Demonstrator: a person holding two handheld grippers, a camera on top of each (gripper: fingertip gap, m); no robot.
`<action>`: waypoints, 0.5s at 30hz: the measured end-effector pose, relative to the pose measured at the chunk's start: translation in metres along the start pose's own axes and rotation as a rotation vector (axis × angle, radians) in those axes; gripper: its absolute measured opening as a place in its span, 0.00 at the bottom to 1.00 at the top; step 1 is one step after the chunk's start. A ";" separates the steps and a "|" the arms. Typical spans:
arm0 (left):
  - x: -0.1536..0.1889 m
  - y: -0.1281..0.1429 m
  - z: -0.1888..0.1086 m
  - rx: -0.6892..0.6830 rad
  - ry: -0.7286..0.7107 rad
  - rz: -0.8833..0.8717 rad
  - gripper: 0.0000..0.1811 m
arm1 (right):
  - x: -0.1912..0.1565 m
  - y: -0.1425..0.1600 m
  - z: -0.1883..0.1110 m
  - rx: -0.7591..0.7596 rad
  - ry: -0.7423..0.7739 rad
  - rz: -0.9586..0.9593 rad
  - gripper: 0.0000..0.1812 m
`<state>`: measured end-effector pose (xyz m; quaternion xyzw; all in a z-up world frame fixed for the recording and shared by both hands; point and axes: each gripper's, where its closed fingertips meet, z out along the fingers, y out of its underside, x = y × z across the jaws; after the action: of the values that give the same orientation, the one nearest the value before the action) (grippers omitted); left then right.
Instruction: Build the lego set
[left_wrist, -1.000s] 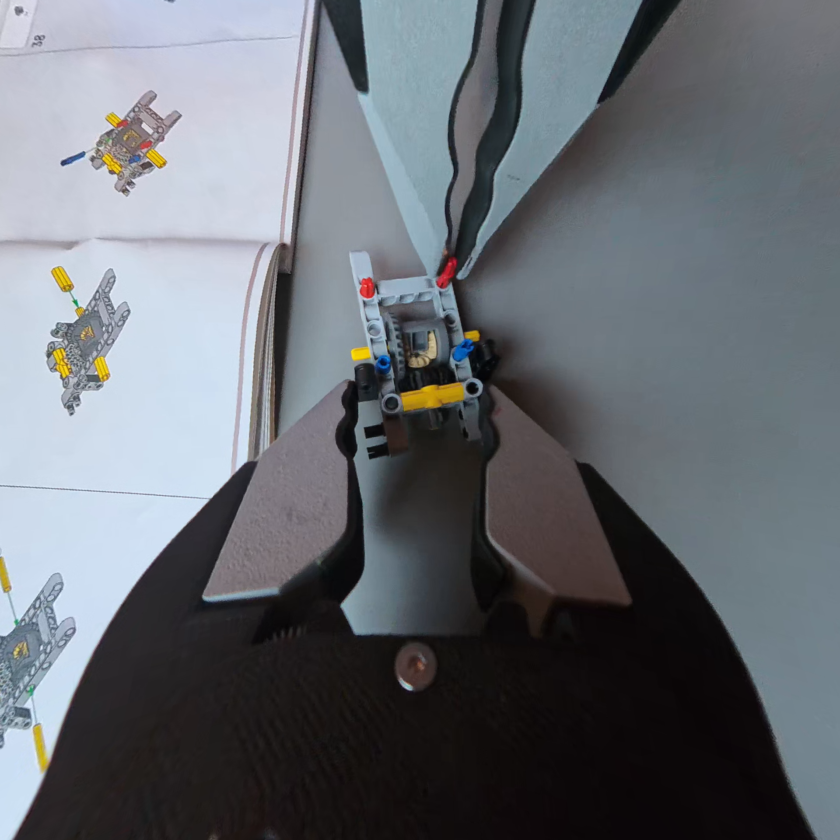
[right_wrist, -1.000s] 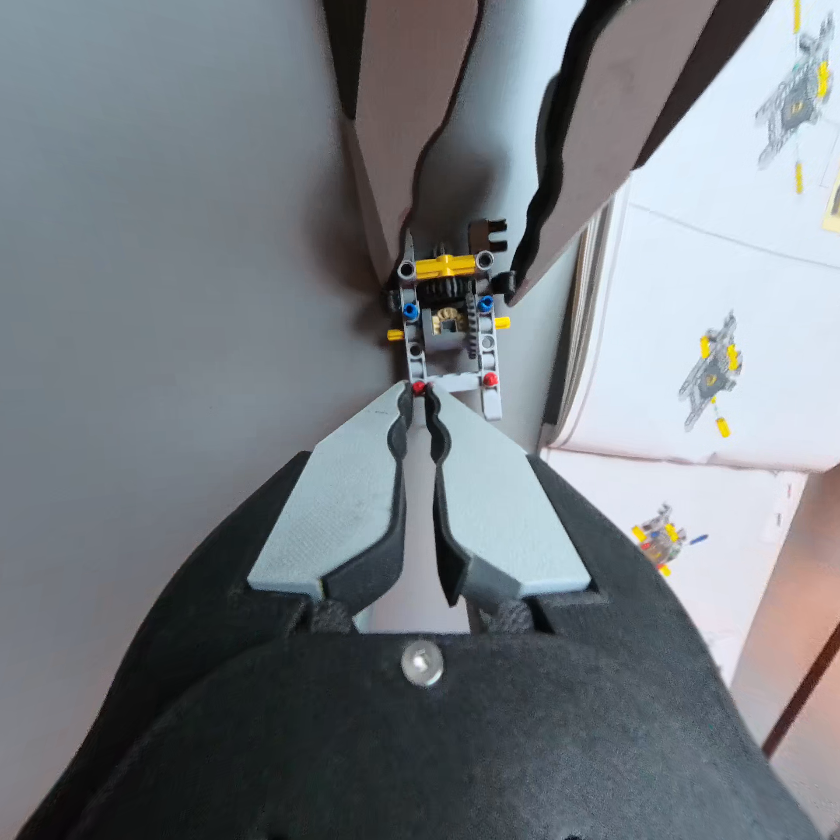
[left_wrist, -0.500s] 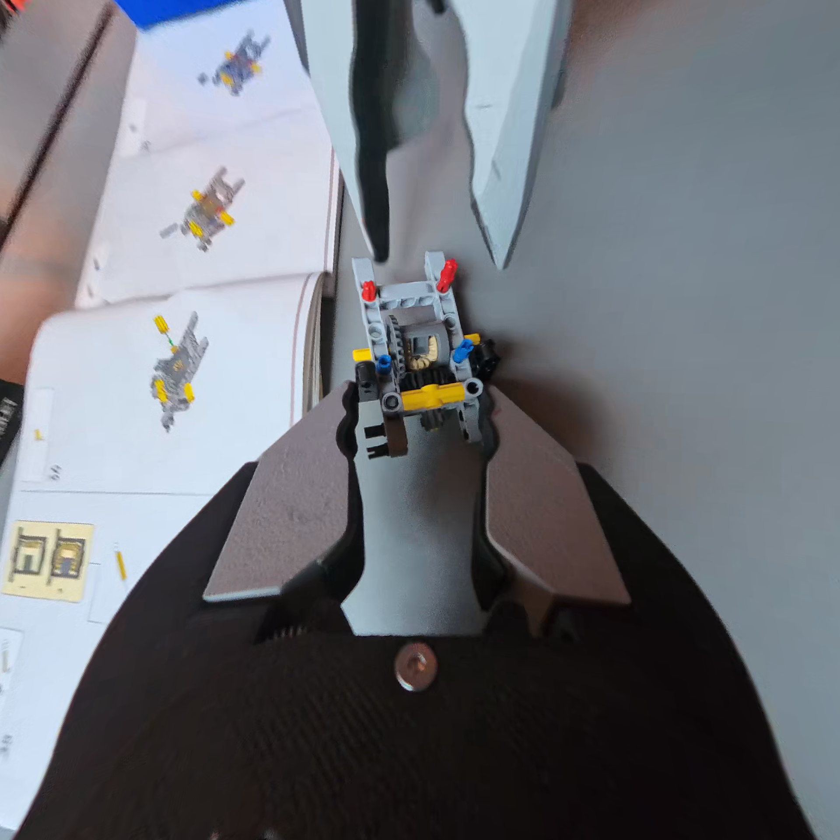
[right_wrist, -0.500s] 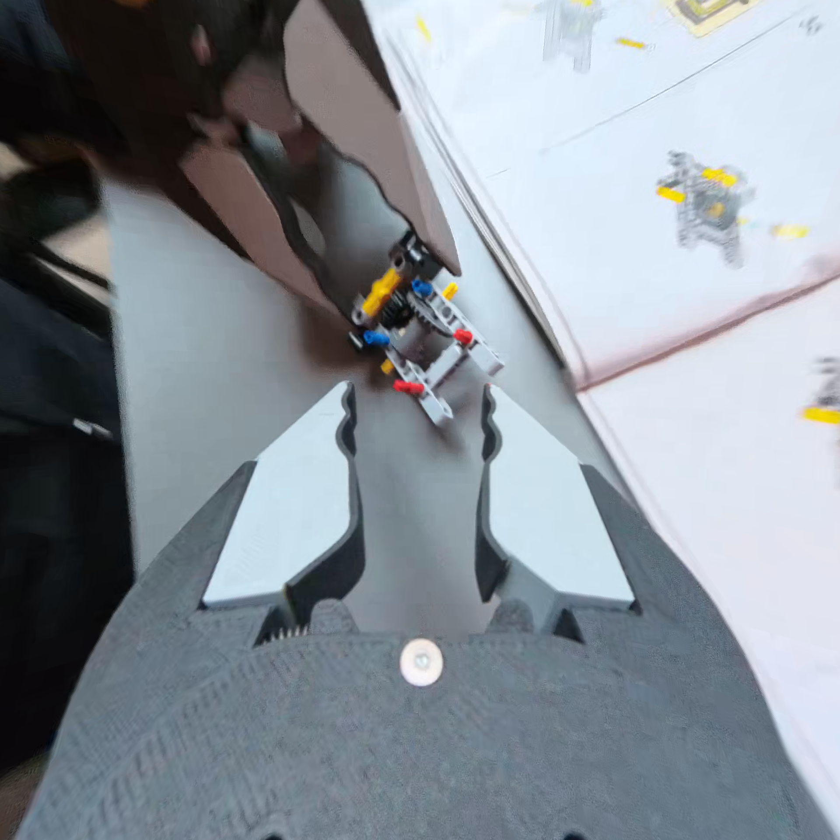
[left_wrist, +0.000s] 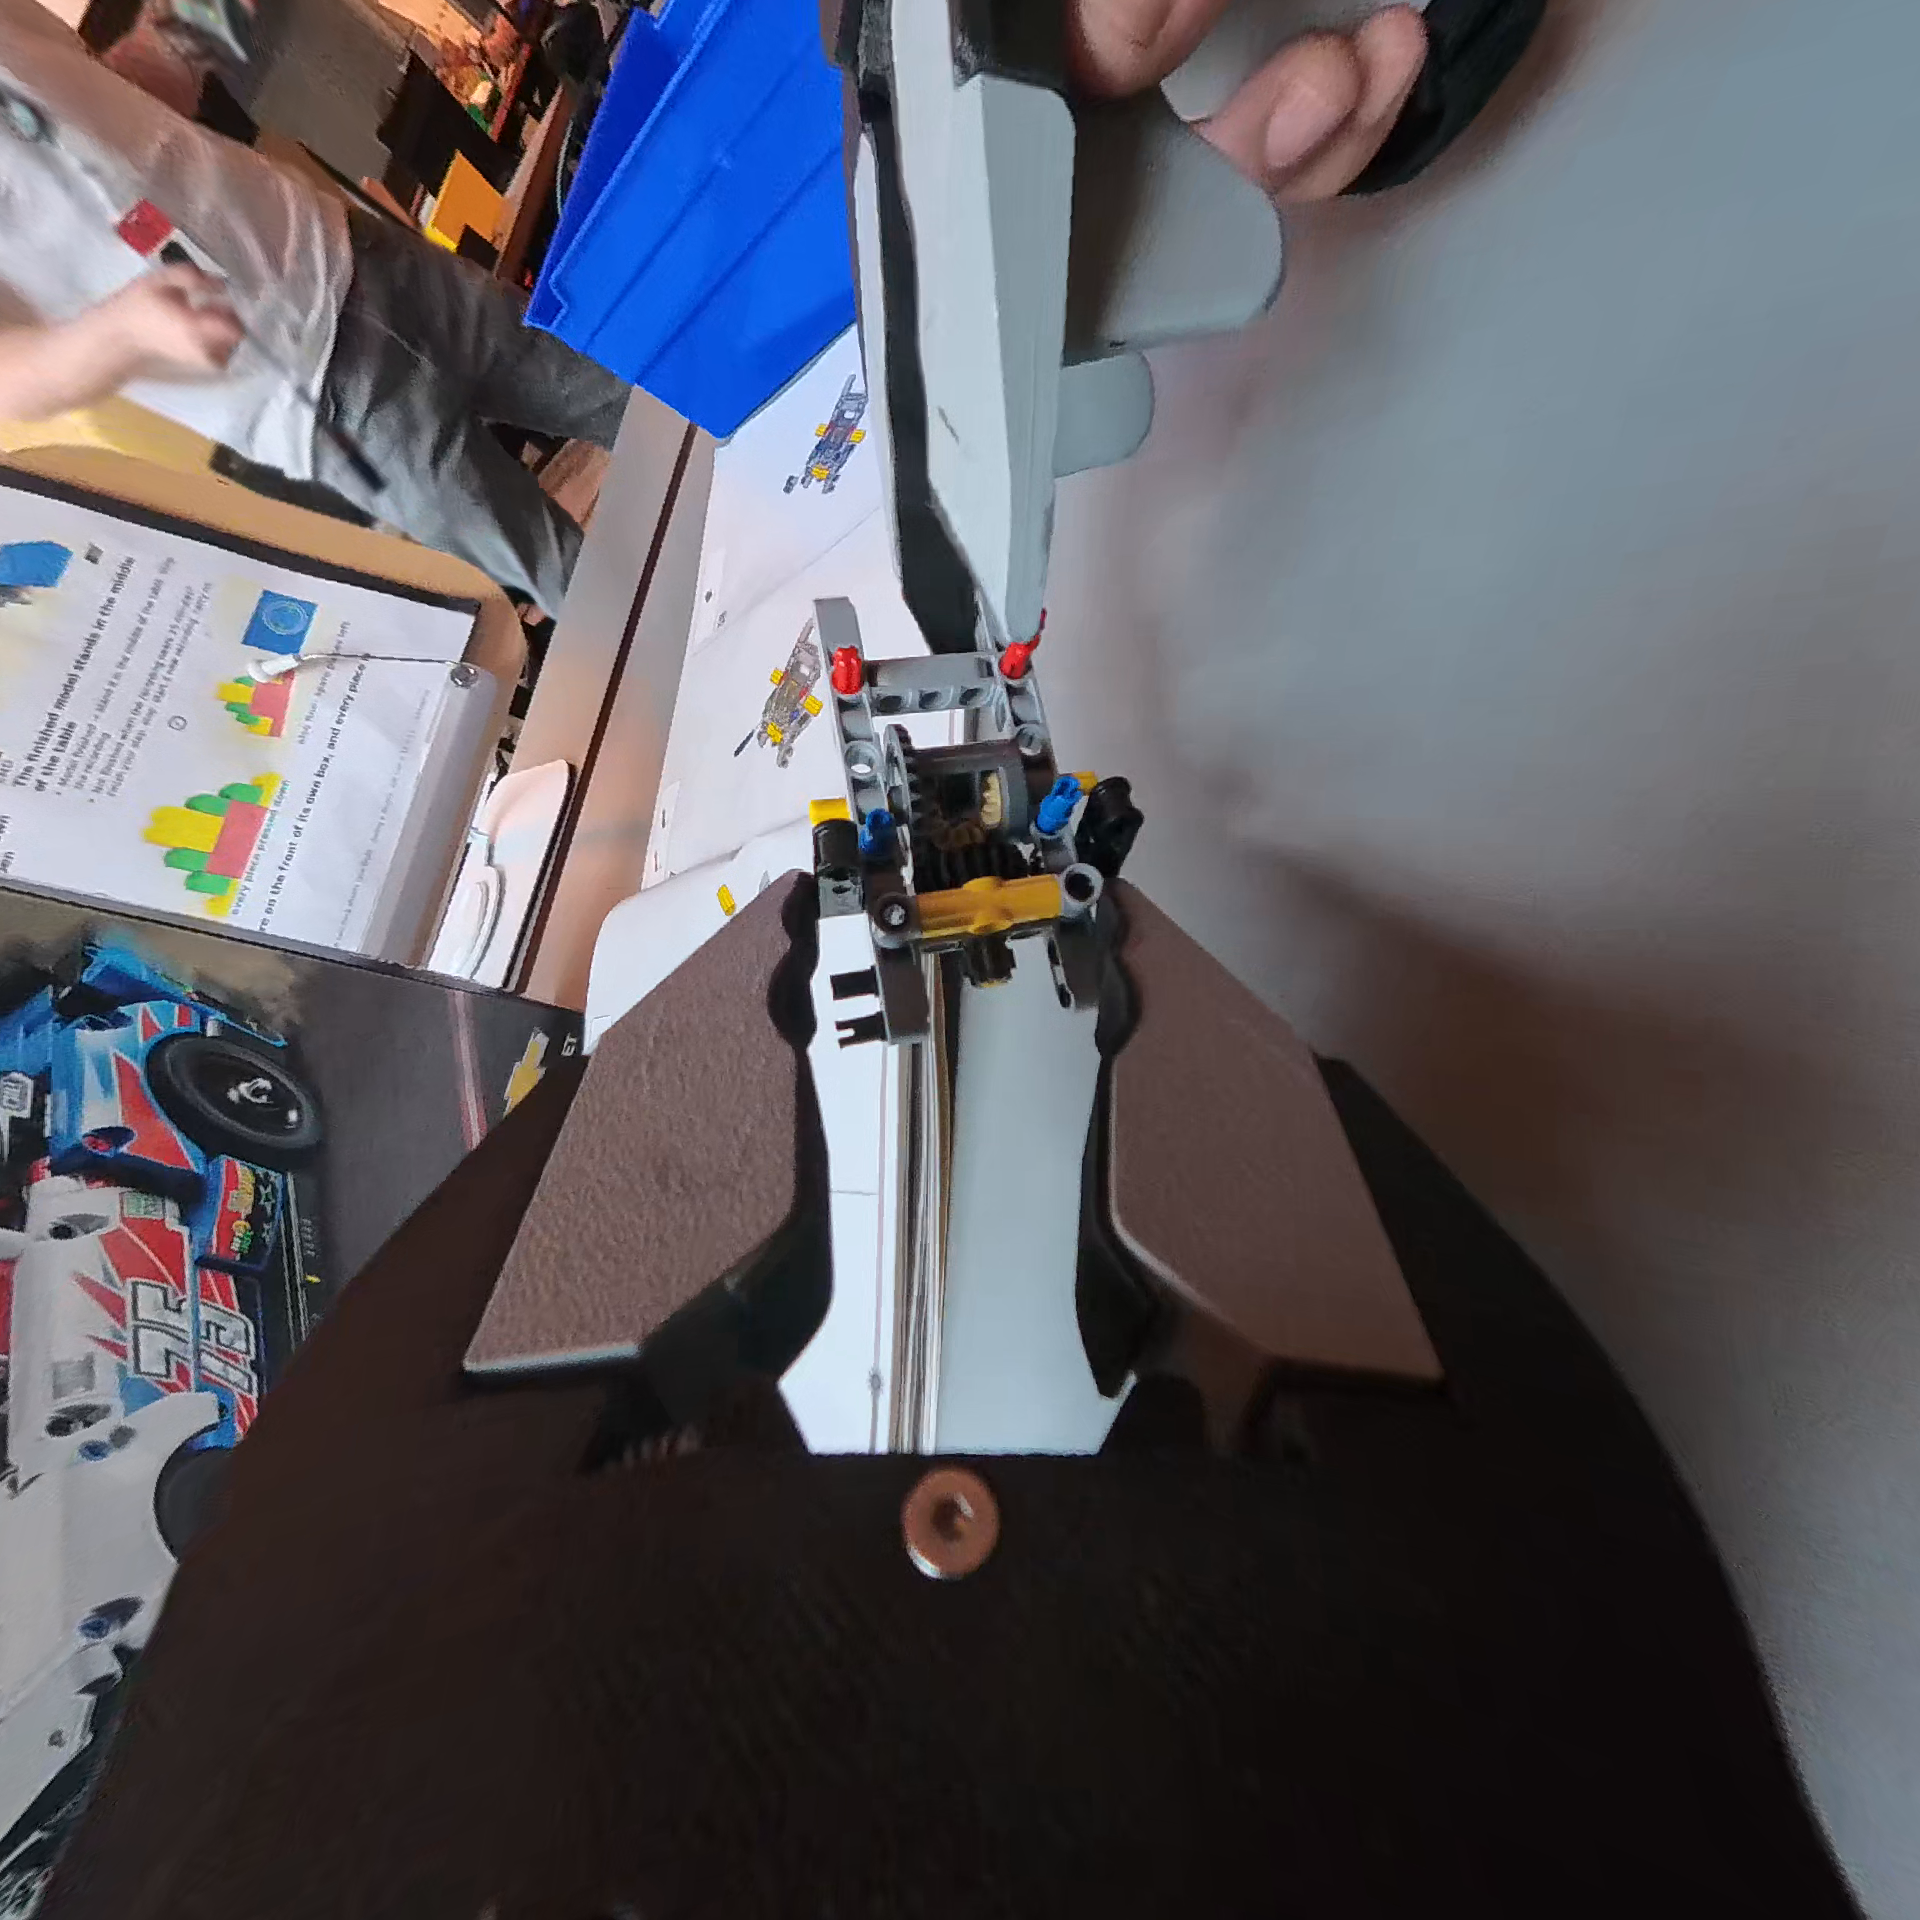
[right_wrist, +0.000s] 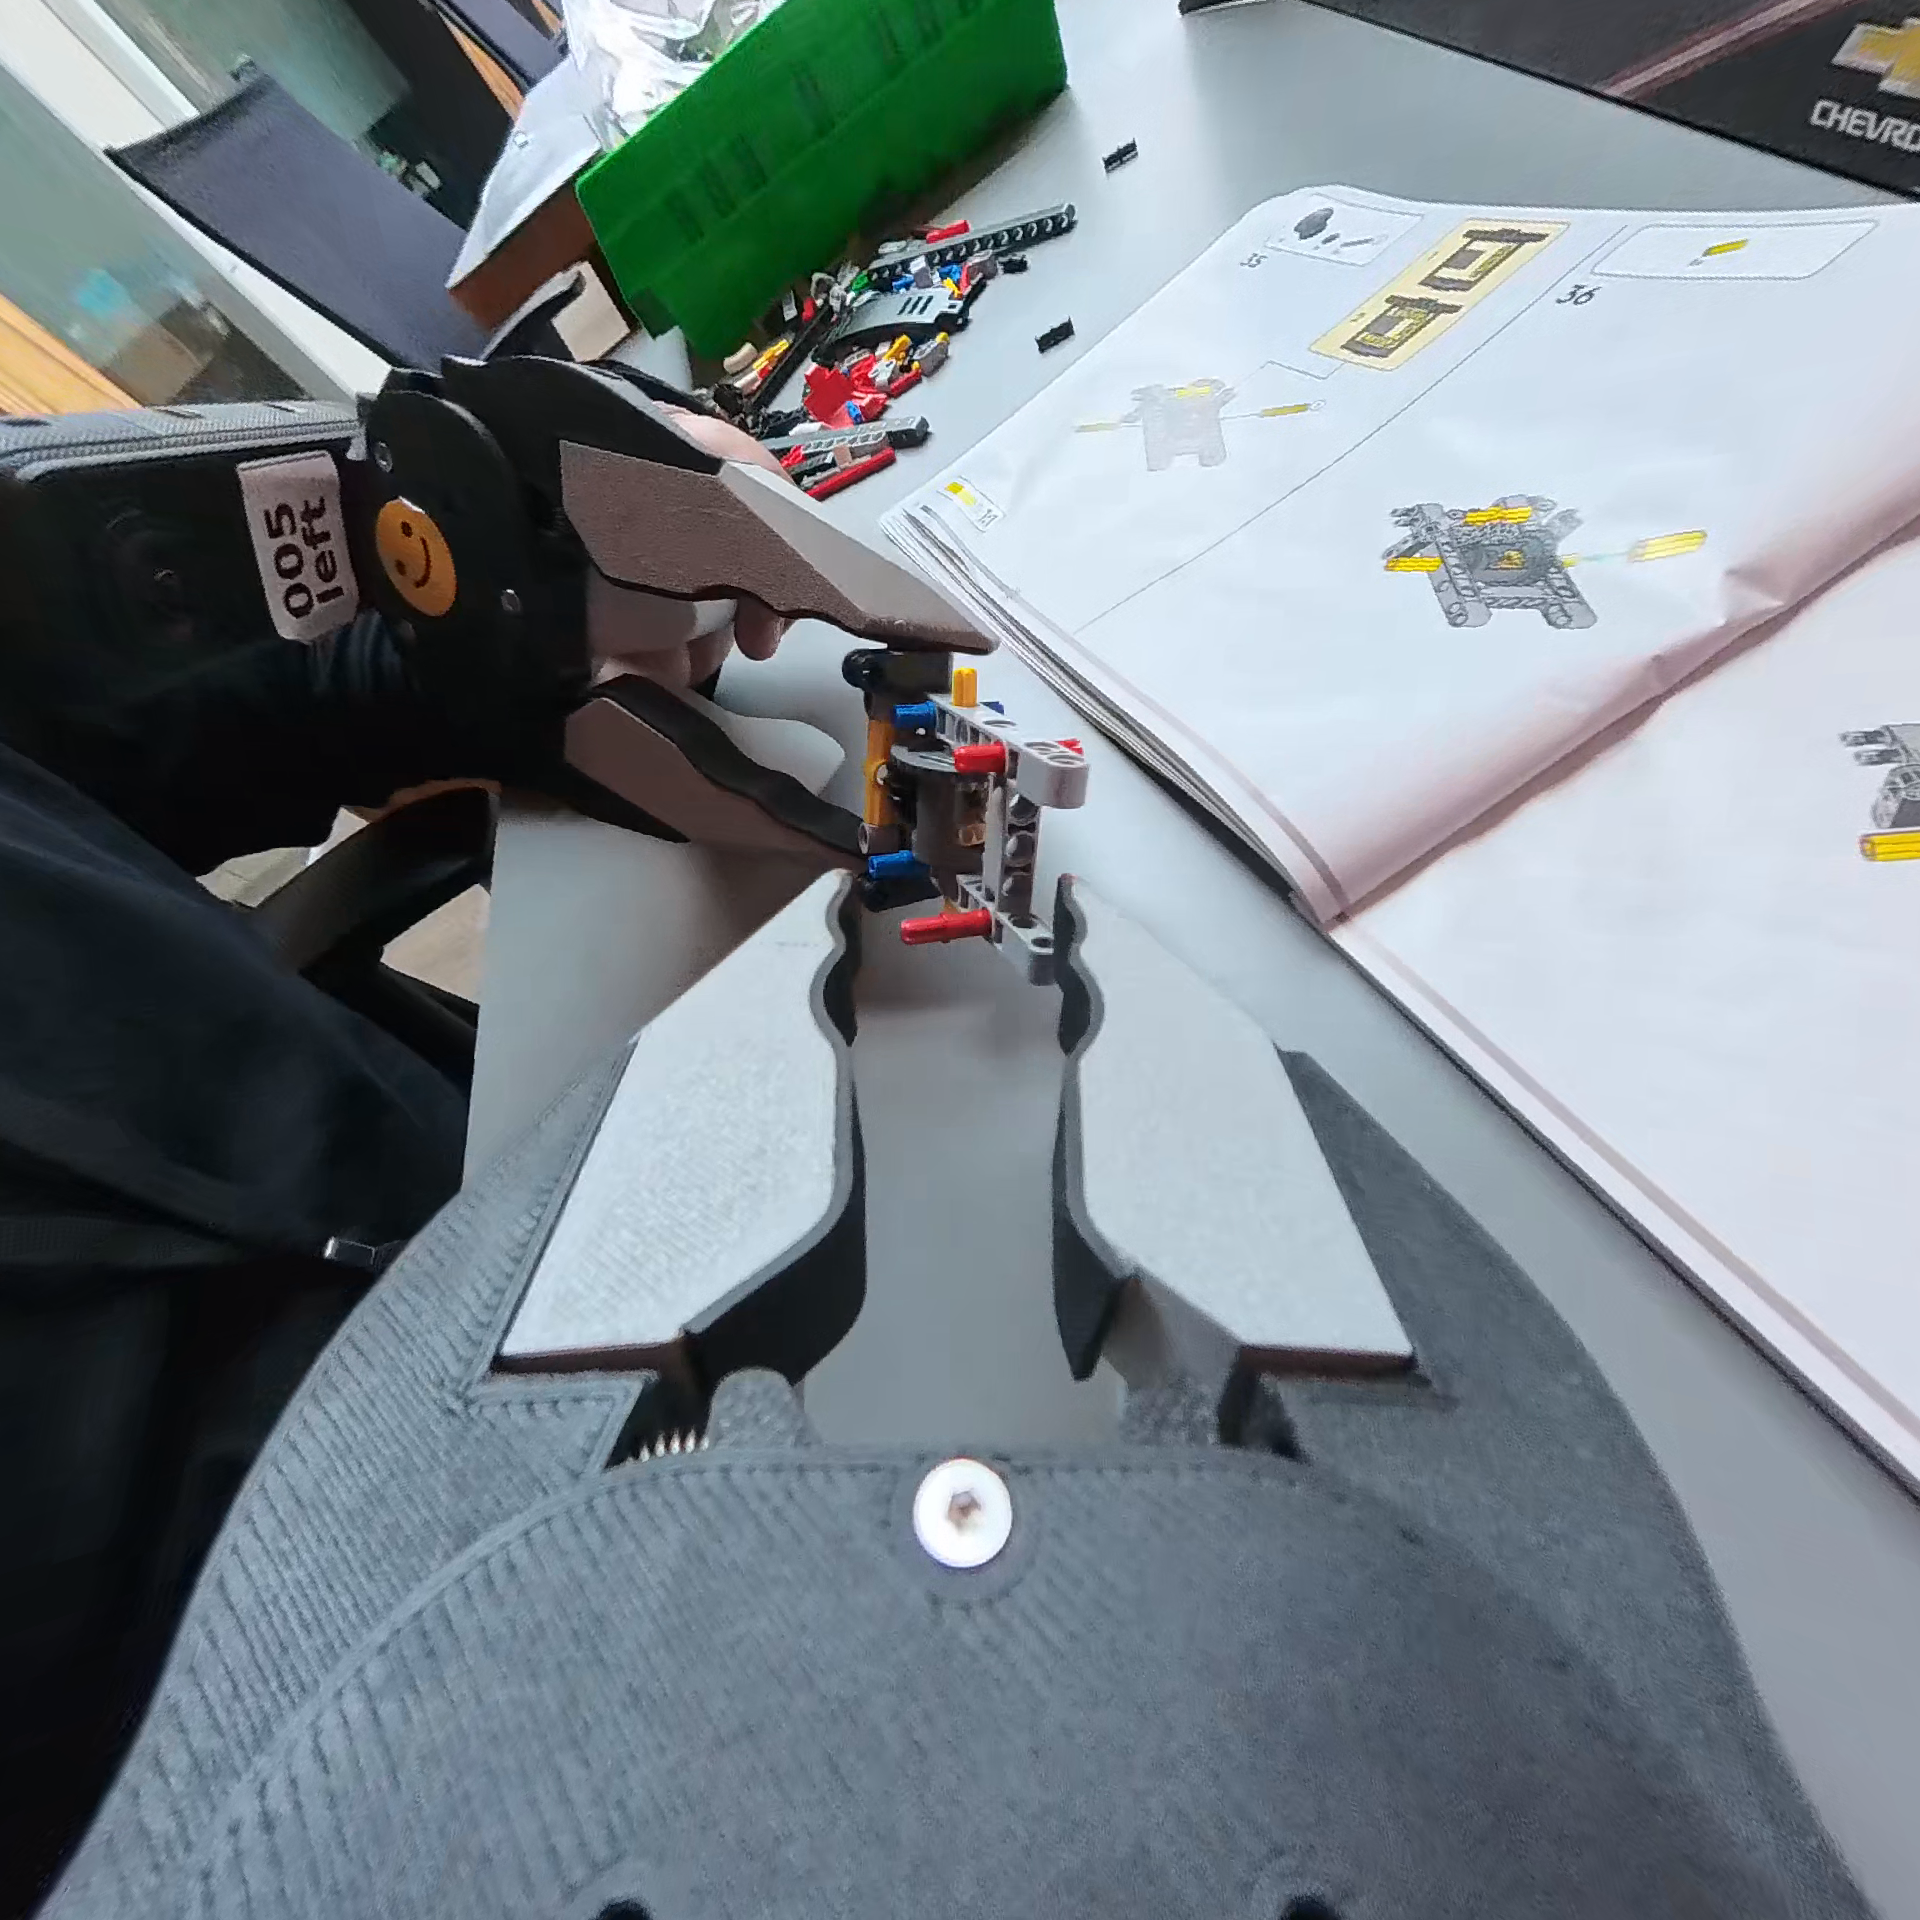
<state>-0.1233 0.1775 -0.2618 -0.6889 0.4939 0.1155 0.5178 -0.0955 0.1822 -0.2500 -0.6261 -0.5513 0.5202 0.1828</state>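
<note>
Your left gripper (left_wrist: 956, 935) is clamped on the near end of the lego frame (left_wrist: 951, 790), its brown fingers (left_wrist: 686, 1132) pressing the black connectors on either side by the yellow axle piece (left_wrist: 987, 902); the frame is held clear of the grey table (right_wrist: 644, 935), tipped on edge in the right wrist view. Your right gripper (right_wrist: 956, 945) stands with its grey fingers (right_wrist: 717, 1164) apart, their tips on either side of the frame's free end (right_wrist: 1039, 940), close to the lower red pin (right_wrist: 935, 928) but gripping nothing. In the left wrist view that gripper reaches the frame's far corner edge-on, its tip at a red pin (left_wrist: 1018, 655); whether it touches cannot be told. Just beside the frame the manual (right_wrist: 1507, 540) lies open. Farther off are loose pieces (right_wrist: 873, 332), a green bin (right_wrist: 821, 156), a blue bin (left_wrist: 707, 218), the set's box (left_wrist: 156, 1195), and a person (left_wrist: 260, 312) at the next table.
</note>
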 end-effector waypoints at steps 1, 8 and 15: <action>0.000 0.000 0.000 0.001 -0.002 -0.001 0.29 | 0.000 -0.001 0.000 0.012 -0.006 -0.001 0.19; -0.009 0.001 -0.002 0.005 -0.036 -0.020 0.29 | 0.010 -0.006 -0.006 0.048 0.028 -0.062 0.24; -0.020 -0.008 -0.011 0.051 -0.099 -0.017 0.28 | -0.009 -0.020 -0.003 0.138 -0.046 -0.198 0.18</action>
<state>-0.1300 0.1791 -0.2386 -0.6731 0.4647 0.1323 0.5599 -0.1016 0.1811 -0.2291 -0.5424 -0.5772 0.5508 0.2631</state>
